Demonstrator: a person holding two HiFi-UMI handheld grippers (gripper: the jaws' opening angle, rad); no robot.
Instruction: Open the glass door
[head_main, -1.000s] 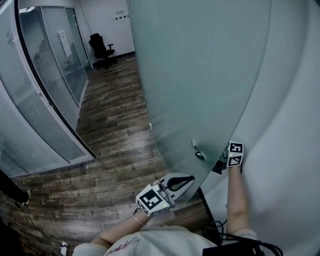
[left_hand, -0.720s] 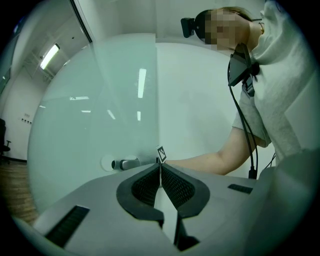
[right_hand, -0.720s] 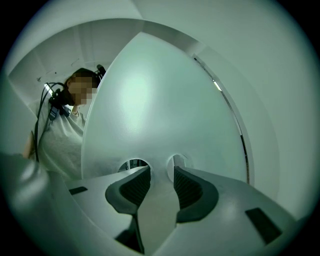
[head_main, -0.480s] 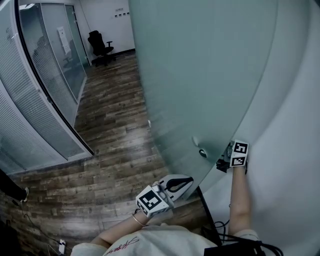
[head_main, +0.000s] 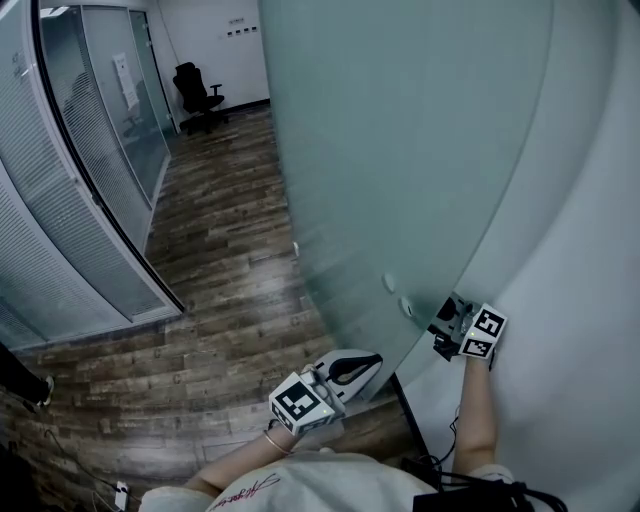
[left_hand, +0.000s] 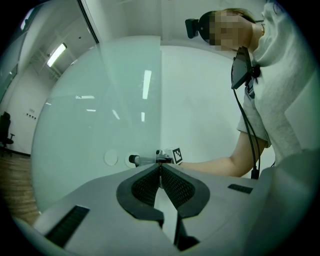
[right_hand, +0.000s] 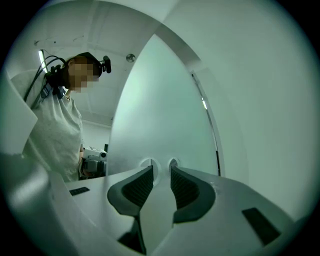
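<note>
The frosted glass door (head_main: 400, 150) stands ajar, its free edge near the white wall (head_main: 590, 300). Its metal lever handle (left_hand: 145, 160) juts out beside a round fitting (left_hand: 111, 158); in the head view the handle hardware (head_main: 405, 307) shows low on the door. My right gripper (head_main: 452, 322) sits at the door's edge, at the lever's outer end. Its jaws have just been closing and still stand apart (right_hand: 161, 186); no lever shows between the pads, only two round fittings (right_hand: 148, 164) beyond. My left gripper (head_main: 362, 366) hangs shut and empty (left_hand: 160, 176) in front of the door.
Dark wood flooring (head_main: 230, 300) runs left of the door. A glass partition with blinds (head_main: 70, 200) lines the left side, and a black office chair (head_main: 198, 95) stands far back. Cables lie on the floor near my feet (head_main: 115, 490).
My right gripper has shifted right and a little toward me along the door's edge, and rolled. Its jaws have narrowed. The left gripper has stayed put.
</note>
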